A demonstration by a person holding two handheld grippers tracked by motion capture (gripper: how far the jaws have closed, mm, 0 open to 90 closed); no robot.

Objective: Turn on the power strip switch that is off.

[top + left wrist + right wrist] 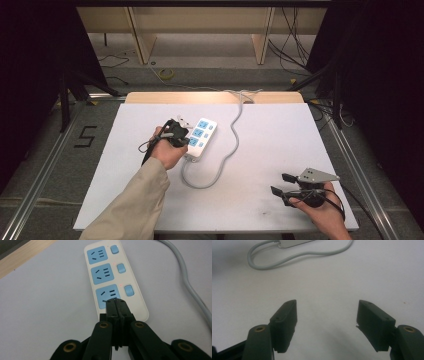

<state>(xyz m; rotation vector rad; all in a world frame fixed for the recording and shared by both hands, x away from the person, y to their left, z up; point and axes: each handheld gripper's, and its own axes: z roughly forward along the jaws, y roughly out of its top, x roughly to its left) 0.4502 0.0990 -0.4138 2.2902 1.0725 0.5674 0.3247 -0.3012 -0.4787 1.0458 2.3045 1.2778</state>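
A laboratory recording bay. A white-topped table (280, 150) stands between black curtains (30, 75) on a grey floor, framed by aluminium rails (47, 160). Loose cables (295, 40) trail across the floor, a taped numeral "5" (86, 136) marks it, and plain wooden shelving (200, 25) stands behind.

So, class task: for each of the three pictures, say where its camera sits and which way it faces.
High view: above the person's side, facing forward and down on the table; a sleeved left forearm and both hands show.
Left gripper view: on the left gripper, looking along its shut jaws at the power strip.
Right gripper view: on the right gripper, looking between open jaws across the table.
Shared: all three show the strip's grey cable.
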